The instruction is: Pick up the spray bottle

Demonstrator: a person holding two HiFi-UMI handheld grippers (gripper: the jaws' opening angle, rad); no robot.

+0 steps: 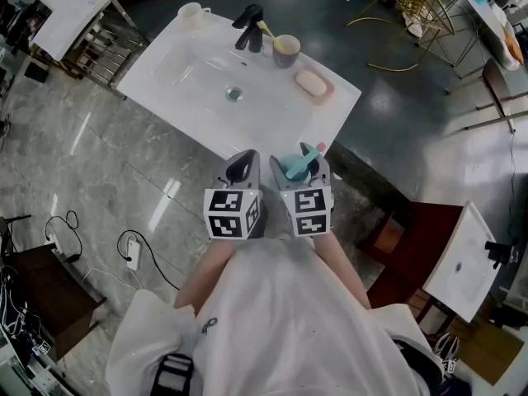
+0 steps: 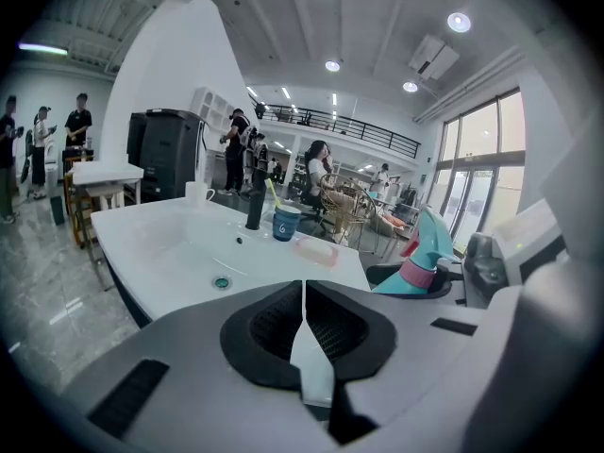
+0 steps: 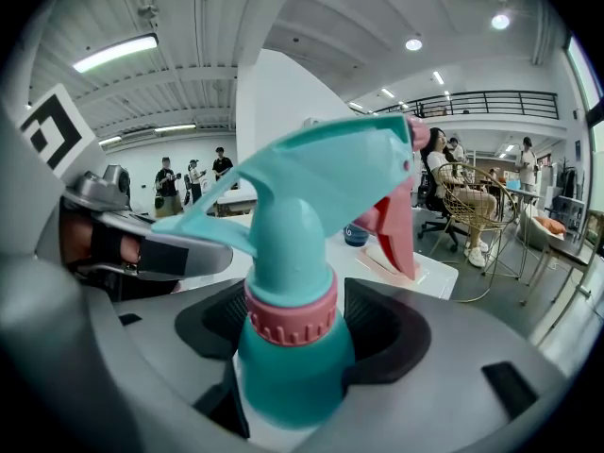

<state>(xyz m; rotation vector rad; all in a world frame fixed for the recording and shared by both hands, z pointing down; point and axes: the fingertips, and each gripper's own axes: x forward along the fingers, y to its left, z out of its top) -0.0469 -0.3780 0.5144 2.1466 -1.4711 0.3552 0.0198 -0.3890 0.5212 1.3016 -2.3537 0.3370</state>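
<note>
I see right gripper (image 3: 291, 380) clamping one spray bottle (image 3: 288, 253); left gripper (image 2: 304, 333) pinched closed, empty. Head view shows one sink drain (image 1: 234, 94), unseen in right gripper view.

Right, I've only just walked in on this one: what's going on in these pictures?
A person stands at a white sink with a gripper in each hand. The right gripper is shut on a teal spray bottle with a pink collar and trigger. The left gripper is beside it, shut on nothing. A black tap, a cup and a pink soap dish sit on the sink.
</note>
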